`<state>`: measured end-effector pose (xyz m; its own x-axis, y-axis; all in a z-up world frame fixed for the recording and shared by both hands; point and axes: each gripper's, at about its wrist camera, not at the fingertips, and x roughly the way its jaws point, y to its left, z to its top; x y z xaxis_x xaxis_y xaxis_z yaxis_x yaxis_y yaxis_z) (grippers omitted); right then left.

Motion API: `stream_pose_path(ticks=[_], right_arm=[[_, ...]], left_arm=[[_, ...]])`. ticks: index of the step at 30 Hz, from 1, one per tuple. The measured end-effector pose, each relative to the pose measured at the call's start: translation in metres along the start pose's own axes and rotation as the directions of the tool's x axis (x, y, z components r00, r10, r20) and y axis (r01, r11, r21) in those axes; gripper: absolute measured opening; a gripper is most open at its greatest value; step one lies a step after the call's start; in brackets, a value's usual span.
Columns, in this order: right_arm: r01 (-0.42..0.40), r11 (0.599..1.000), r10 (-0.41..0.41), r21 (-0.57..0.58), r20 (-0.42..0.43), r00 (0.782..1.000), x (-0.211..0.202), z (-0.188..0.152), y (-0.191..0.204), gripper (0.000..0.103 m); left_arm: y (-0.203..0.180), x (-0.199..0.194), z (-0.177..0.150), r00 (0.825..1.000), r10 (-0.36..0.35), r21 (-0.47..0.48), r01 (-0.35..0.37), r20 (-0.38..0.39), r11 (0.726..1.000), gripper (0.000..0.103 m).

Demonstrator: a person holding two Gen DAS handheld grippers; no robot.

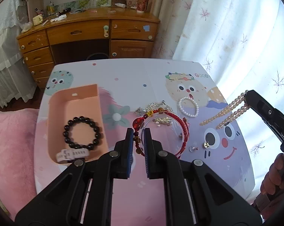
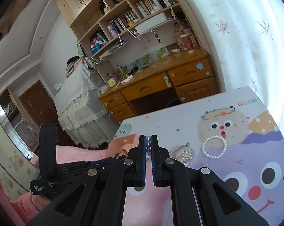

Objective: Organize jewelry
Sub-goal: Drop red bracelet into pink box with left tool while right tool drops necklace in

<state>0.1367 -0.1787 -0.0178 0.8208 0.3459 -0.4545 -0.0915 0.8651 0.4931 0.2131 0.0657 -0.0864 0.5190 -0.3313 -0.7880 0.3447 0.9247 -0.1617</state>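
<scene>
A pink tray (image 1: 55,113) on the table's left holds a black bead bracelet (image 1: 82,132) and a pale watch (image 1: 72,154). My left gripper (image 1: 138,131) is shut on a red bead bracelet (image 1: 139,122), which is tangled with a red cord bangle (image 1: 181,124). My right gripper (image 1: 245,94) is shut on a pearl necklace (image 1: 222,114) and holds it above the table's right side; pearls show between its fingers in the right wrist view (image 2: 148,139). A white pearl bracelet (image 1: 188,107) and a silver chain pile (image 1: 157,106) lie beyond.
Small earrings (image 1: 205,144) lie on the cartoon-printed table (image 1: 236,160). A wooden desk (image 1: 89,37) stands behind it, white curtains (image 1: 236,28) to the right, and pink bedding (image 1: 12,150) to the left.
</scene>
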Motion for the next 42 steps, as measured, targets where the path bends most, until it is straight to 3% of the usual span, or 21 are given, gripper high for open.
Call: stream_pose_path(ticks=[11,22,29,32,34,35,38,39,42], right_arm=[[-0.056,0.998,0.056,-0.005,0.036,0.998,0.028,0.012,0.077,0.005],[-0.091,0.995,0.090,-0.035,-0.028,0.996,0.104,0.003,0.155,0.005],[-0.082,0.994,0.076,-0.077,-0.089,0.993,0.153,-0.012,0.192,0.005],[-0.060,0.995,0.051,-0.082,-0.113,0.992,0.173,-0.021,0.205,0.017],[-0.055,0.995,0.046,-0.078,-0.114,0.992,0.181,-0.026,0.206,0.044],[-0.056,0.996,0.048,-0.072,-0.110,0.993,0.183,-0.028,0.208,0.046],[-0.048,0.997,0.042,-0.057,-0.113,0.993,0.189,-0.032,0.204,0.046],[-0.038,0.998,0.032,-0.055,-0.113,0.993,0.190,-0.032,0.202,0.046],[-0.019,0.999,0.015,-0.031,-0.112,0.994,0.192,-0.032,0.188,0.046]], left_arm=[[0.072,-0.028,0.012,0.998,0.015,-0.015,-0.014,0.058,1.000,0.008],[0.158,-0.018,0.015,0.998,0.043,-0.083,-0.038,0.053,0.996,0.008],[0.188,0.000,0.021,0.999,0.026,-0.096,-0.022,0.045,0.995,0.008],[0.196,0.009,0.024,0.999,0.026,-0.090,-0.023,0.031,0.996,0.008],[0.198,0.016,0.027,0.999,0.035,-0.098,-0.033,0.010,0.995,0.011],[0.200,0.021,0.028,0.999,0.038,-0.099,-0.038,-0.005,0.994,0.015],[0.203,0.028,0.027,0.997,0.067,-0.107,-0.070,-0.025,0.992,0.056],[0.205,0.028,0.026,0.997,0.074,-0.113,-0.076,-0.018,0.991,0.060],[0.206,0.027,0.026,0.997,0.071,-0.127,-0.072,-0.016,0.989,0.060]])
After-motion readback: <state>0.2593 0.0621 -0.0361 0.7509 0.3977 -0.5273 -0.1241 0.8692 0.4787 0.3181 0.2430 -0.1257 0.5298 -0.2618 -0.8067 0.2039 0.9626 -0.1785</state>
